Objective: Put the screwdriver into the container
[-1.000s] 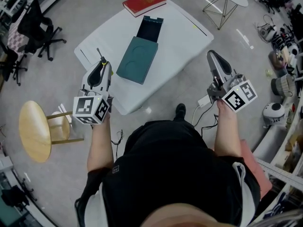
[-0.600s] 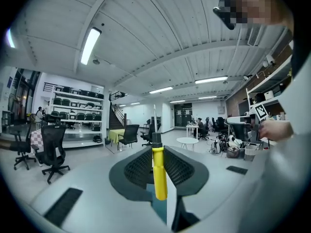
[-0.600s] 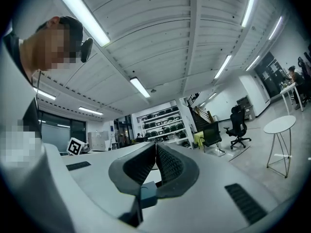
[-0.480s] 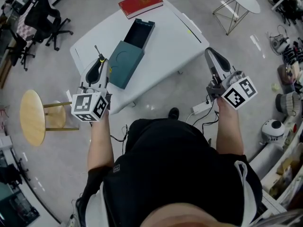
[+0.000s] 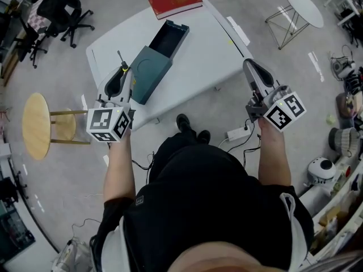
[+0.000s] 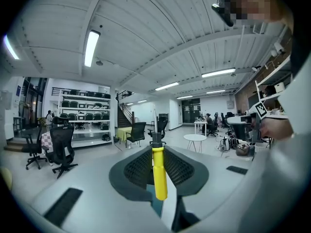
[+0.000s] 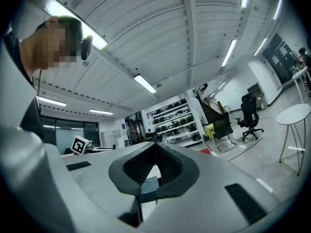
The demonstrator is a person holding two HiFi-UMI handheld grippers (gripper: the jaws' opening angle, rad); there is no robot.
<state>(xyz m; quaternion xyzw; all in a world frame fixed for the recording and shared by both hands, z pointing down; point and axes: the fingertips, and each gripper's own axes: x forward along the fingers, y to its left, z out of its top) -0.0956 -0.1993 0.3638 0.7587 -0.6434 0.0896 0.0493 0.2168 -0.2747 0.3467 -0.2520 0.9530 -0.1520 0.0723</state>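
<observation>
Left gripper (image 5: 122, 74) nearer one container (image 5: 160, 54), seemingly open — one screwdriver (image 6: 159, 174) clamped.

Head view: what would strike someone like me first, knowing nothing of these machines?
Most likely the yellow-handled screwdriver clamped in the left gripper, by the near left edge of the white table. Next, the dark teal oblong box lying on that table, open at its far end, with a red book beyond it. The right gripper, shut on nothing, is held off the table's right side.
</observation>
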